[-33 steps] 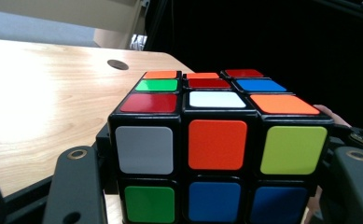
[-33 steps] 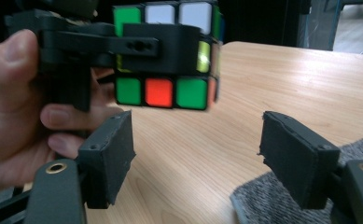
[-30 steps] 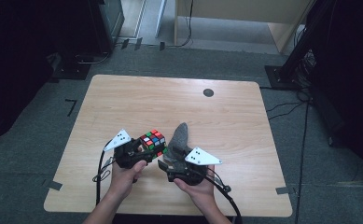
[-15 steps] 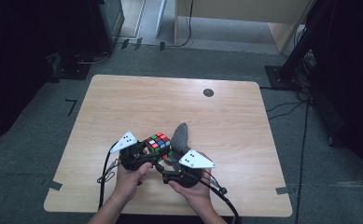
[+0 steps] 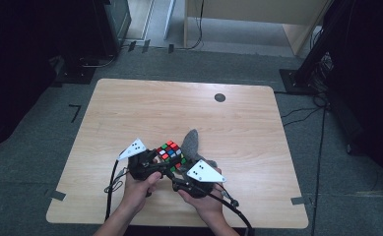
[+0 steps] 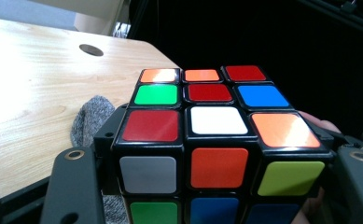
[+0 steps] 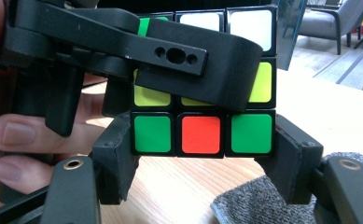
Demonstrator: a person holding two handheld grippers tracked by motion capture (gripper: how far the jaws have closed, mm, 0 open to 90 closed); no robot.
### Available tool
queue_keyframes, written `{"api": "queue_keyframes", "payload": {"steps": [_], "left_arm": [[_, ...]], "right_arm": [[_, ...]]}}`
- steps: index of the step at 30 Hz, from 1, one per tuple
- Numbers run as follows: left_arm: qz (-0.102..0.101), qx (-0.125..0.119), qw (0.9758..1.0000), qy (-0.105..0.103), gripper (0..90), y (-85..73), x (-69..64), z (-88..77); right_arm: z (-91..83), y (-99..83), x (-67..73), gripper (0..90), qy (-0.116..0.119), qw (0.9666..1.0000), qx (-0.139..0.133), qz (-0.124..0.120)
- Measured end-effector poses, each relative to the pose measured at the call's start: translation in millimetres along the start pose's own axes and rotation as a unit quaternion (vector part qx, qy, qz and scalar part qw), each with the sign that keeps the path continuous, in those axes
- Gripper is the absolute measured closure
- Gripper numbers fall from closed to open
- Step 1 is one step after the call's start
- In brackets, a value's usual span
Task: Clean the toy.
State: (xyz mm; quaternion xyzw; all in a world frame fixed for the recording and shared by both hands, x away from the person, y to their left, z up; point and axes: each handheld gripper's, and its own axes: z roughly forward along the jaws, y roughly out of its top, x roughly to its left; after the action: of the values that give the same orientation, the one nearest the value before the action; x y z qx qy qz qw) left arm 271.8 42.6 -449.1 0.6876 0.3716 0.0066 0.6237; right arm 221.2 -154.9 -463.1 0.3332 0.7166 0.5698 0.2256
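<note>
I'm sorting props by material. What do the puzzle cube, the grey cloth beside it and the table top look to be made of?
Puzzle cube: probably hard black plastic with glossy coloured tiles or stickers; they catch glare. Grey cloth: soft, mottled knit or felt-like fabric, matt and fuzzy at its edges. Table top: light wood or wood-look laminate; visible grain, smooth satin surface.

The left gripper (image 6: 207,205) holds a scrambled puzzle cube (image 6: 216,140) between its two black fingers (image 6: 74,186), which press against the cube's left and right sides. The cube's top face shows orange, red, green, blue and white stickers; its near face shows grey, orange and yellow-green above green and blue. Just left of the cube, partly behind it, lies a grey knitted cloth (image 6: 91,116) on the wooden surface (image 6: 34,88). Far beyond the cube, the surface has a dark round hole (image 6: 91,49)
</note>
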Motion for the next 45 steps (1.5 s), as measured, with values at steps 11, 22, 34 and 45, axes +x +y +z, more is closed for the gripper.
{"api": "queue_keyframes", "payload": {"steps": [11, 22, 34, 45], "left_arm": [[-0.010, -0.009, 0.9995, -0.027, 26.7, 8.9, 9.7, -9.2], [0.144, 0.020, 0.9893, 0.013, 19.3, 3.6, 13.0, -14.6], [0.347, 0.041, 0.9336, 0.080, 21.3, -20.5, -0.5, 0.3], [0.438, 0.025, 0.8953, 0.080, 22.3, -31.5, -2.0, 5.4]], "right_arm": [[-3.9, -0.1, -12.7, 34.3, -0.012, 0.9998, 0.015, 0.008], [-19.3, 9.5, -52.9, 34.4, 0.001, 0.9984, 0.036, 0.045], [-26.0, 21.7, -60.7, 34.4, 0.042, 0.9919, 0.068, 0.099], [-17.7, 20.8, -53.5, 34.4, 0.078, 0.9839, 0.107, 0.120]]}}
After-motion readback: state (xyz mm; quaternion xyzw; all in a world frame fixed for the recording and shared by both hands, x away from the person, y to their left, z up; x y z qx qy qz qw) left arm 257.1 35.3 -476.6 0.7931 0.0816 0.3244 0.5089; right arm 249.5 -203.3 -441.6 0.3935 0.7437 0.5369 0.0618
